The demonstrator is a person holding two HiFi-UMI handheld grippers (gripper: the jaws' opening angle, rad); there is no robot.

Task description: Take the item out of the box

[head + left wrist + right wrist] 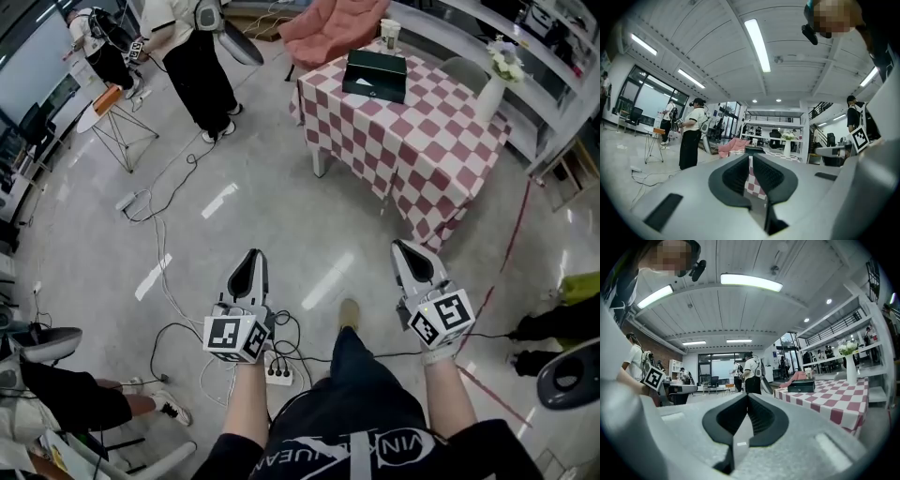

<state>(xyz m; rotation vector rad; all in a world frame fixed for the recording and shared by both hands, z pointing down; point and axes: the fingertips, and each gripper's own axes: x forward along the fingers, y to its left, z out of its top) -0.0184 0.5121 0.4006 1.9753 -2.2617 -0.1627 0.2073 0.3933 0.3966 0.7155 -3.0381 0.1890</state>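
Observation:
A dark green box (pixel 375 77) lies shut on a table with a red and white checked cloth (pixel 422 150), far ahead of me across the floor. The right gripper view shows the box (pixel 801 386) at the table's far end, and it is small and distant in the left gripper view (pixel 754 149). Both grippers are held level over the floor, well short of the table. My left gripper (pixel 253 255) (pixel 750 160) has a narrow gap between its pads and holds nothing. My right gripper (pixel 401 247) (pixel 747 397) is shut and empty.
A white vase with flowers (pixel 492 89) and a cup (pixel 389 33) stand on the table, with a pink armchair (pixel 337 28) behind it. A person in a white top (pixel 192 47) stands at the back left. Cables and a power strip (pixel 278 375) lie on the floor near my feet.

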